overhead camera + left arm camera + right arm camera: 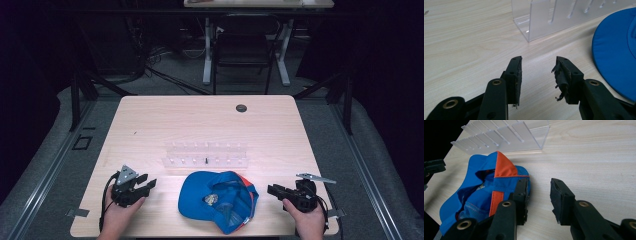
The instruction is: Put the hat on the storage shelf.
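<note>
Dark surroundings frame a pale wooden table (150,125) with rounded corners; beyond its far edge I note a black chair (244,45) and the white legs of a second desk (207,50); a small dark round cap (241,108) sits in the tabletop near the far edge. At mid-table I record a clear acrylic rack (205,154) with two rows of upright dividers, lying crosswise; one small dark item stands among its front dividers, too small to identify. Just nearer than the rack lies a blue cap (219,199) with orange panels, upside down, its brim toward the left and its mesh lining facing up. The left gripper (150,184) rests at the near left of the table, held by a hand (120,212), a grey three-cornered plate on top; in the left gripper view its jaws stand apart with bare wood between them, the pad on one jaw frayed and peeling, the rack's end ahead and the cap's blue brim at the right edge. The right gripper (272,190) sits at the near right, held by the other hand (307,220); in the right gripper view its jaws stand apart over bare table, one jaw just beside the cap's edge; I cannot tell whether it touches.
</note>
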Demonstrator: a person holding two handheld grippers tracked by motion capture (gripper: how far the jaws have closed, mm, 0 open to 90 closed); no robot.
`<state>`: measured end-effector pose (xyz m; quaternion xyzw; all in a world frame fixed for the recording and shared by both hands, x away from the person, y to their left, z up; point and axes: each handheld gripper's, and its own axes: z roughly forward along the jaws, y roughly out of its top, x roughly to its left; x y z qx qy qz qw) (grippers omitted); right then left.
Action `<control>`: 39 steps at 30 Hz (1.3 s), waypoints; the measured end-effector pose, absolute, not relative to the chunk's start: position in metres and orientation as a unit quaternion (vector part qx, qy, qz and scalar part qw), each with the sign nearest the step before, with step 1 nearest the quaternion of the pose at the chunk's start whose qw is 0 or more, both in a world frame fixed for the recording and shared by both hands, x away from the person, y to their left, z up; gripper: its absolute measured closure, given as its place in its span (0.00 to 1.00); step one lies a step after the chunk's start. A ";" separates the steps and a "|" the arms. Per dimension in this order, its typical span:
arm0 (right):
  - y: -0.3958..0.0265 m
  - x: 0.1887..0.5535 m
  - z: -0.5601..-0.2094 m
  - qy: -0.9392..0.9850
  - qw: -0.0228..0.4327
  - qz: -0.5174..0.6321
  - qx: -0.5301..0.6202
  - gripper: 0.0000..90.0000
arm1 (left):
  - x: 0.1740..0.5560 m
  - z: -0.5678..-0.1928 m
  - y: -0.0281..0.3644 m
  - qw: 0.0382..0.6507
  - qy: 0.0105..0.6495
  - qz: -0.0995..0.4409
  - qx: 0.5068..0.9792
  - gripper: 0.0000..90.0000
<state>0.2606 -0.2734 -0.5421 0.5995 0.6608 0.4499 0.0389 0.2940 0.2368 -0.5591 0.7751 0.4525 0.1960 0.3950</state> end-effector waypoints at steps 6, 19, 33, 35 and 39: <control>-0.274 0.259 -0.540 0.661 0.035 0.453 0.597 0.74 | 0.293 -0.559 0.233 0.392 0.444 0.200 0.780 0.63; -0.268 0.254 -0.532 0.664 0.022 0.470 0.581 0.74 | 0.289 -0.558 0.223 0.396 0.422 0.196 0.792 0.63; -0.256 0.254 -0.527 0.690 -0.035 0.455 0.562 0.73 | 0.286 -0.559 0.216 0.392 0.409 0.197 0.800 0.63; -0.254 0.254 -0.527 0.692 -0.044 0.454 0.559 0.72 | 0.285 -0.559 0.215 0.391 0.408 0.195 0.802 0.63; -0.249 0.255 -0.530 0.698 -0.058 0.449 0.554 0.72 | 0.285 -0.559 0.213 0.389 0.406 0.195 0.803 0.63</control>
